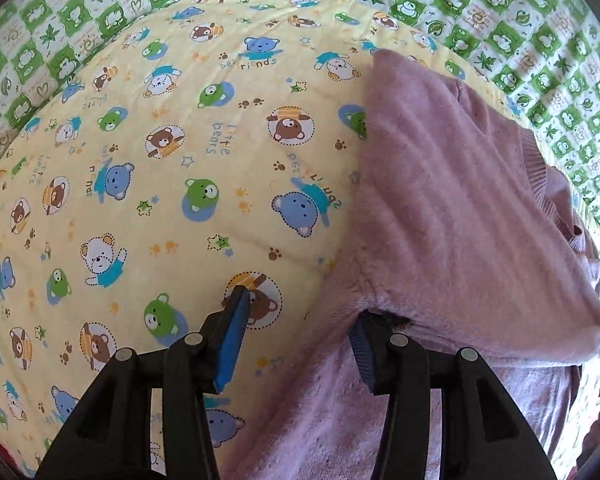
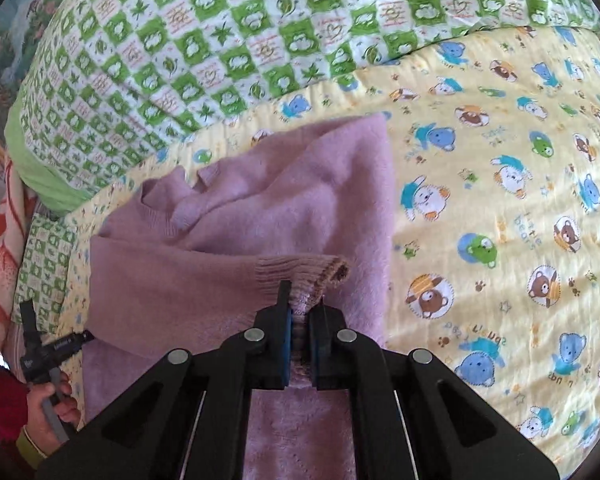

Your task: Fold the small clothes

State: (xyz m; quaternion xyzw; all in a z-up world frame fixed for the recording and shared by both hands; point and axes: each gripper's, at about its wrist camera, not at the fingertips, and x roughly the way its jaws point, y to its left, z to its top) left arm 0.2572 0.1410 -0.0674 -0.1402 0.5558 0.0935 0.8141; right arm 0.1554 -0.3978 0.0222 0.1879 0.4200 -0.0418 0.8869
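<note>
I see right gripper (image 2: 300,304) clamped on pink sweater (image 2: 260,208) ribbed cuff (image 2: 300,270) | left gripper (image 1: 300,308) jaws apart, one finger under sweater edge | bear-print quilt (image 1: 160,160) beneath

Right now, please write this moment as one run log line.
task: fold small clothes | right gripper: shut on sweater cuff | left gripper: open at pink sweater edge | surface: bear-print quilt

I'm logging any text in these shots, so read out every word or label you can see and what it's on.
"best friends": yellow bear-print quilt, under a blue bear.
"little bears": same quilt, mid-frame, turned sideways.
Green checked quilt: small script in the squares, too small to read.
Pink sweater: no text visible.
</note>
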